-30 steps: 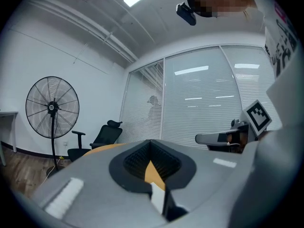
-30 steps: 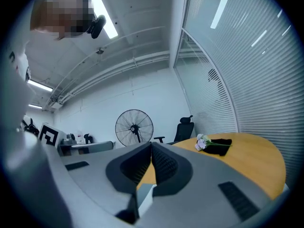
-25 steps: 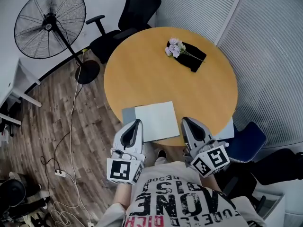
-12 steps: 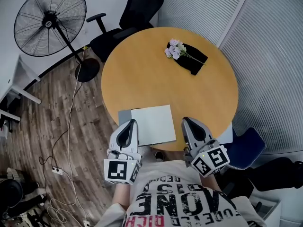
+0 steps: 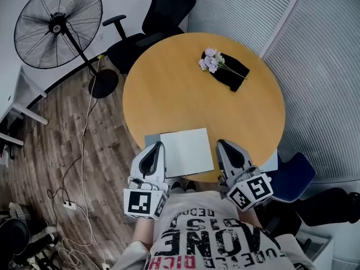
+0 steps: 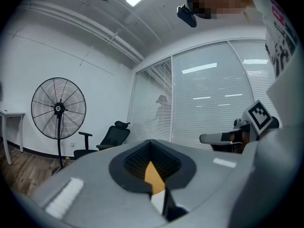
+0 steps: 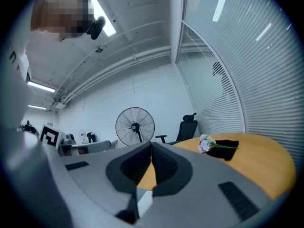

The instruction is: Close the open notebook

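The notebook (image 5: 187, 151) lies open at the near edge of the round wooden table (image 5: 185, 94), a white page facing up and a grey cover (image 5: 151, 139) showing at its left. My left gripper (image 5: 158, 146) is shut and empty, its tip at the notebook's left edge. Just right of the notebook, my right gripper (image 5: 223, 144) is also shut and holds nothing. In the left gripper view the shut left gripper (image 6: 151, 142) shows a sliver of table and white page behind it. The right gripper (image 7: 152, 145) points level across the table (image 7: 270, 163).
A sprig of pale flowers (image 5: 212, 60) lies on a black cloth (image 5: 229, 73) at the table's far side. A standing fan (image 5: 56, 24) and a black office chair (image 5: 163, 13) are beyond the table. A blue seat (image 5: 293, 170) stands at the right, cables (image 5: 84, 151) trail on the floor.
Both grippers have drifted slightly toward the table's near edge, the left one a little leftward off the page. Their jaws stay shut and the notebook has not moved.
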Demonstrator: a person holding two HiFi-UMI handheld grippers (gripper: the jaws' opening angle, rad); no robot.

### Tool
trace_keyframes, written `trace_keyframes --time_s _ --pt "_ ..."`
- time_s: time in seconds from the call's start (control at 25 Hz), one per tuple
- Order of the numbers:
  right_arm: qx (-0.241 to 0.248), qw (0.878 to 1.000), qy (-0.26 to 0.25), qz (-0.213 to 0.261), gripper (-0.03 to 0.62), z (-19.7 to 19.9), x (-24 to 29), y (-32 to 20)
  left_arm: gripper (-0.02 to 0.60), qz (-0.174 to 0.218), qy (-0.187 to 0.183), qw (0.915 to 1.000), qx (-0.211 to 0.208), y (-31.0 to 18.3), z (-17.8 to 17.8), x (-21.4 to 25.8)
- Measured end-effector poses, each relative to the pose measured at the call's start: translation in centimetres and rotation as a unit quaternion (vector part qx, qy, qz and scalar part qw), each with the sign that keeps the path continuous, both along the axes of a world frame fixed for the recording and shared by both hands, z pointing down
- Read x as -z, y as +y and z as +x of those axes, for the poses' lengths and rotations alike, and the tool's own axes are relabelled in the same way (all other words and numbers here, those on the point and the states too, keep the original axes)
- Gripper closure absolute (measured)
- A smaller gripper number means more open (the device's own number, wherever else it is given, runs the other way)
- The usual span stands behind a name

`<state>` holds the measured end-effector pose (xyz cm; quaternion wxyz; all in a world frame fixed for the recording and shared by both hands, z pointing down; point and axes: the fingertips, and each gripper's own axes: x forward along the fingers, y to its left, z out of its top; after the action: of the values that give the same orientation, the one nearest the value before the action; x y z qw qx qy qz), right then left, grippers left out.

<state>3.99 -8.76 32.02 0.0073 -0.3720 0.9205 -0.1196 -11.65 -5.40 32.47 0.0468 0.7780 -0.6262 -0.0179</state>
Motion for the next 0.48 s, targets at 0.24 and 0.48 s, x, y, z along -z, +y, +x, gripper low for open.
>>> trace_keyframes --time_s 0.24,0.48 --pt "-0.011 1.0 -0.001 0.002 0.582 -1.3 0.8 -0.7 0.571 0.002 -0.007 0.9997 -0.024 -0.8 -1.1 0.6" --pt "-0.017 1.0 -0.001 -0.005 0.582 -1.8 0.6 -0.5 0.571 -0.012 0.004 0.9994 -0.033 -1.0 -1.8 0.2"
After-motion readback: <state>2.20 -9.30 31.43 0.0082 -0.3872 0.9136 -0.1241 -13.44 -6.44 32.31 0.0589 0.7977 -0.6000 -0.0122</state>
